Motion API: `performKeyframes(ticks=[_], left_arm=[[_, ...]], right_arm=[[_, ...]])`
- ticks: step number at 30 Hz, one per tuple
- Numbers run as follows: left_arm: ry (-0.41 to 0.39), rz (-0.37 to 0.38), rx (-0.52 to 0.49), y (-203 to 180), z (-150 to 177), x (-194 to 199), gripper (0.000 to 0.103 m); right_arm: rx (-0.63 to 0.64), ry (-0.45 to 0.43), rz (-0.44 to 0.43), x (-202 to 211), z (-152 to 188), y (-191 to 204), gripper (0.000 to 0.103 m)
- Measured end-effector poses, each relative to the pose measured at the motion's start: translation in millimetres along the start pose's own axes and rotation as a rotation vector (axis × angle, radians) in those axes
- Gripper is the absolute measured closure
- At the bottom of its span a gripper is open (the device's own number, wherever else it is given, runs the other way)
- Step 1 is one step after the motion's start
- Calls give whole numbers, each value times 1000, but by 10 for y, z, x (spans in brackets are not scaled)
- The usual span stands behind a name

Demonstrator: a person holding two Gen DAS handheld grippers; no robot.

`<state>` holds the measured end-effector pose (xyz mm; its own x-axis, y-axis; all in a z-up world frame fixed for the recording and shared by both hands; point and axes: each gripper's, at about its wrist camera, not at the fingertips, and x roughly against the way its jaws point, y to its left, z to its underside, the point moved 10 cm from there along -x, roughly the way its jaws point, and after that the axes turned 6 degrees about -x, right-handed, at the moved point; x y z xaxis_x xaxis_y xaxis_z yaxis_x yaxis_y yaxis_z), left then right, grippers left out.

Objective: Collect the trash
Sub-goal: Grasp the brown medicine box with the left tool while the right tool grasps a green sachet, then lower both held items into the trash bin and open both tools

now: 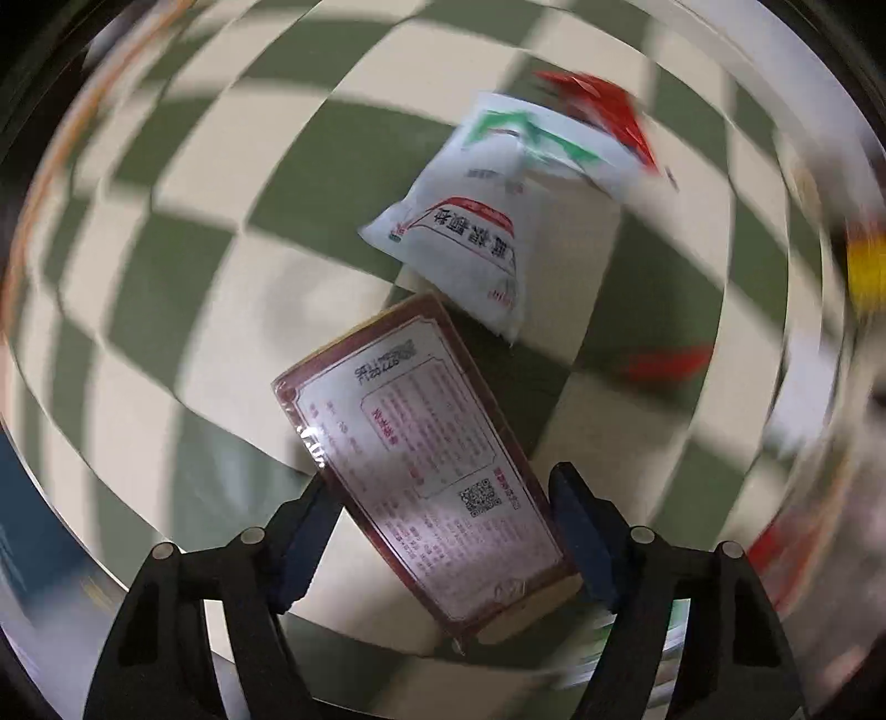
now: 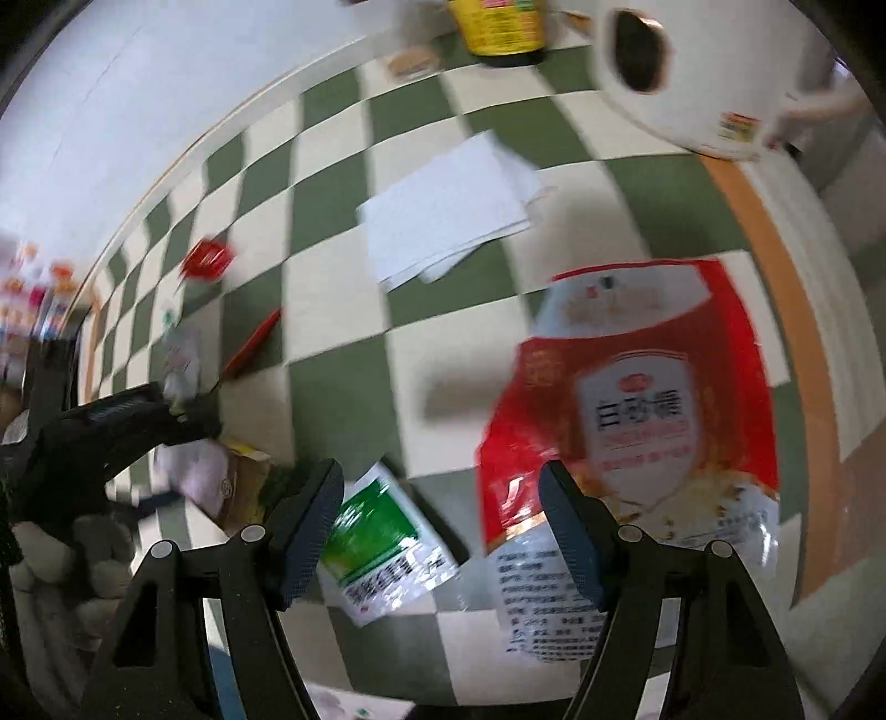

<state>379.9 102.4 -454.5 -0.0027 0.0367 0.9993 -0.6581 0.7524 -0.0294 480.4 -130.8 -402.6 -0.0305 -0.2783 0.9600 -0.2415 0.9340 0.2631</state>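
In the left wrist view my left gripper (image 1: 443, 498) is shut on a flat dark-red box with a pale printed label (image 1: 421, 465), held above a green-and-cream checkered cloth (image 1: 194, 310). A white pouch with green and red print (image 1: 487, 221) lies beyond the box. In the right wrist view my right gripper (image 2: 440, 498) is open and empty, above the cloth between a green-and-white packet (image 2: 382, 548) and a large red-and-white bag (image 2: 637, 421). The left gripper (image 2: 127, 426) shows at the left there, with the box (image 2: 221, 482) in it.
White folded paper (image 2: 454, 210) lies mid-cloth. Small red wrappers (image 2: 207, 257) and a red strip (image 2: 252, 343) lie to the left. A yellow-labelled jar (image 2: 498, 27) and a white paper roll (image 2: 664, 72) stand at the far edge. An orange border (image 2: 775, 266) runs along the right.
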Motion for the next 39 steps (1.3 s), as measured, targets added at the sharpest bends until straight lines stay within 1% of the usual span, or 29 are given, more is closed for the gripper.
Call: performKeyframes(ticks=[2,3,4,6,7,8,9,10,11,13,14,15,16,17,18,19,20,21,23,24,27,29,30,33,34,36,37,39], left_arm=[[-20,-120,-172,143,137,-6,30],[-31,-133,-223,181,196,-10,29],[-39,-140,-247,232,256,-10,27],[-37,-114,-225,300,327,-19,27],[-39,-84,-186,341,348,-26,30],[-42,-59,-142,377,366,-30,30],[-48,-35,-106,408,389,-28,37],[-66,-24,-83,430,407,-7,46],[-85,-31,-85,431,412,17,47],[-114,-83,-107,437,443,43,47],[-123,-100,-120,428,460,53,47],[-130,-119,-139,413,472,63,48],[-136,-137,-158,406,496,77,48],[-141,-146,-167,375,520,92,48],[-150,-161,-181,381,549,122,48],[-167,-179,-197,372,575,168,48],[-182,-191,-208,239,547,199,48],[-204,-203,-221,221,567,269,48],[-245,-214,-245,190,617,403,48],[-268,-215,-256,142,592,498,48],[-328,-204,-281,97,701,747,48],[-362,-178,-294,161,878,908,48],[-373,-167,-298,199,904,944,48],[-427,-137,-327,323,1190,1164,48],[-440,-127,-343,356,1311,1226,48],[-455,-105,-374,389,1551,1312,48],[-457,-91,-391,442,1690,1312,48],[-450,-61,-415,531,1955,1266,48]], right_arm=[[57,35,-21,-50,130,136,28],[90,55,-20,-98,201,204,28],[114,66,-20,-126,268,255,28],[169,82,0,-251,368,354,28],[197,92,29,-354,417,380,28],[210,101,60,-433,449,373,28],[226,99,81,-492,474,377,27],[270,66,103,-497,467,425,31],[306,54,137,-515,485,448,33],[373,10,228,-528,532,470,40],[390,-15,226,-516,546,495,51],[399,-35,224,-498,556,508,73],[405,-50,228,-476,576,513,85],[406,-56,236,-467,591,507,96],[398,-57,220,-457,606,504,100],[371,-53,194,-434,623,479,101],[349,-54,177,-400,633,456,101],[334,-61,162,-351,637,436,101],[305,-92,123,-188,648,431,101],[291,-101,97,-98,658,444,101],[277,-139,65,129,639,519,101],[264,-163,49,321,719,561,101],[253,-177,39,414,793,590,101],[232,-213,23,628,968,631,101],[222,-229,20,702,1078,651,101],[184,-253,13,828,1360,660,101],[163,-258,9,871,1483,635,101],[112,-270,9,948,1846,579,101]])
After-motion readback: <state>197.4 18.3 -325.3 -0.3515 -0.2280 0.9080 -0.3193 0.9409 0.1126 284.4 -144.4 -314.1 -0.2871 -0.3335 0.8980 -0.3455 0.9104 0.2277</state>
